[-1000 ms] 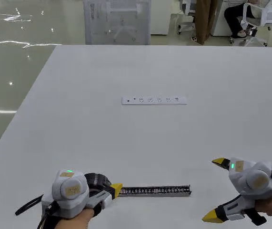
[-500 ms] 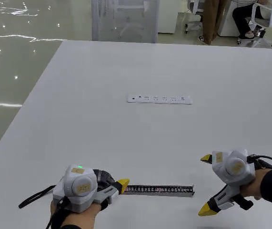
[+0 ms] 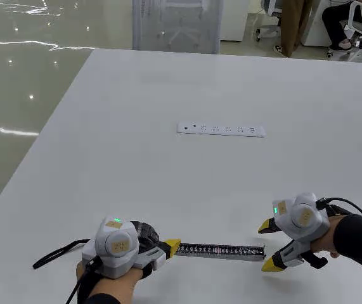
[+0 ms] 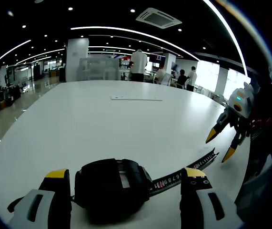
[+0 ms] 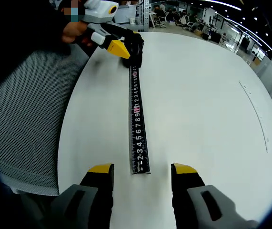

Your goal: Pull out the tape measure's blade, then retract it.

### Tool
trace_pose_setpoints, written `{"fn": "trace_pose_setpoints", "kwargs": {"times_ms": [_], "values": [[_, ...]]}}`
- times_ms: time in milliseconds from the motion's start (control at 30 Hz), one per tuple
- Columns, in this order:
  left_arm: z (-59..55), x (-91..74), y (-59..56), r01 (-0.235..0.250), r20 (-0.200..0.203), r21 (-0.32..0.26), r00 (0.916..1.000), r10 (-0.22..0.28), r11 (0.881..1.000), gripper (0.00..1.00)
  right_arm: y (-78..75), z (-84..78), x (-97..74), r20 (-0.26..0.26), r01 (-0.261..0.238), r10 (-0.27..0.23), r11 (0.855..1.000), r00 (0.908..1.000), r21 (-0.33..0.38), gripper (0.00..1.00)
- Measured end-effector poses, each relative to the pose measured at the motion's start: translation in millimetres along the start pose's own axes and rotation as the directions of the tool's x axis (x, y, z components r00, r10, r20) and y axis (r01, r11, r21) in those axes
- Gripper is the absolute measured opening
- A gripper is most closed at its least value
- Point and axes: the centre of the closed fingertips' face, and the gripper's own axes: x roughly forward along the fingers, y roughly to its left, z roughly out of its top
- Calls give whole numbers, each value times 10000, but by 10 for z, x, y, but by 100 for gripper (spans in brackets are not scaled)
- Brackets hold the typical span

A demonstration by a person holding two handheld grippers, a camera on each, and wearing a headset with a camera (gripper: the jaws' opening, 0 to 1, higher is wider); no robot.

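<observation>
White table (image 3: pixel 168 95) carries the tape measure (image 4: pixel 112 188) inside the left claw (image 4: pixel 125 172), grip unclear; right claw (image 5: pixel 141 167) open around the blade (image 5: pixel 136 119) tip.

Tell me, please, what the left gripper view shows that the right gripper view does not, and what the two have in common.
The left gripper view has the right claw, jaws apart, and a close look at the case between the jaws of the left claw. The right gripper view has a grey mesh surface and a close look at the end of the blade, lying between its own open jaws. Both share the case, the blade and the white table.
</observation>
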Motion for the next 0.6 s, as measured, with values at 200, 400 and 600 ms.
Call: {"fn": "trace_pose_setpoints", "kwargs": {"times_ms": [200, 400, 600], "values": [[-12, -5, 36, -85, -99, -257, 9999, 82, 9996, 85, 26, -39, 26, -243, -200, 202, 9998, 9995, 89, 34], [-36, 6, 32, -170, -192, -239, 9997, 166, 9996, 80, 64, -52, 45, -319, -254, 254, 9997, 9992, 2, 21], [-40, 2, 62, -331, -234, -410, 9992, 321, 9986, 77, 50, -97, 75, -541, -250, 256, 9996, 9982, 101, 18]]}}
